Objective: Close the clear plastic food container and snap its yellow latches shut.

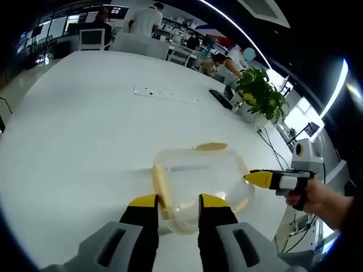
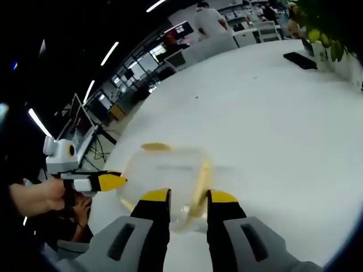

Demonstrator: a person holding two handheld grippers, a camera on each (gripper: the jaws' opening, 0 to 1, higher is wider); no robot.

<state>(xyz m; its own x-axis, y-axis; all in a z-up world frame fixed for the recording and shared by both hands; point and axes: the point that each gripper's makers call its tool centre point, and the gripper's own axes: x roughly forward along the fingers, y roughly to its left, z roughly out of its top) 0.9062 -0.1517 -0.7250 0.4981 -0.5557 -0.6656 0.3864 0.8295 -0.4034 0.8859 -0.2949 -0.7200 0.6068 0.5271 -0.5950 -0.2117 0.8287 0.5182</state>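
One container (image 1: 201, 184), two visible latches; left gripper (image 1: 178, 205), right gripper (image 2: 188, 200) both spread.

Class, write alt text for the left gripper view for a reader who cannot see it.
A clear plastic food container with yellow latches sits on a white table, the left gripper open at its near edge. The right gripper, held in a hand, meets its right side; people sit behind.

In the right gripper view the clear container (image 2: 167, 181) is motion-blurred, its latches soft smears. In the left gripper view the left claw (image 1: 177, 205) covers the container's near edge, and distant people are too small to make out.
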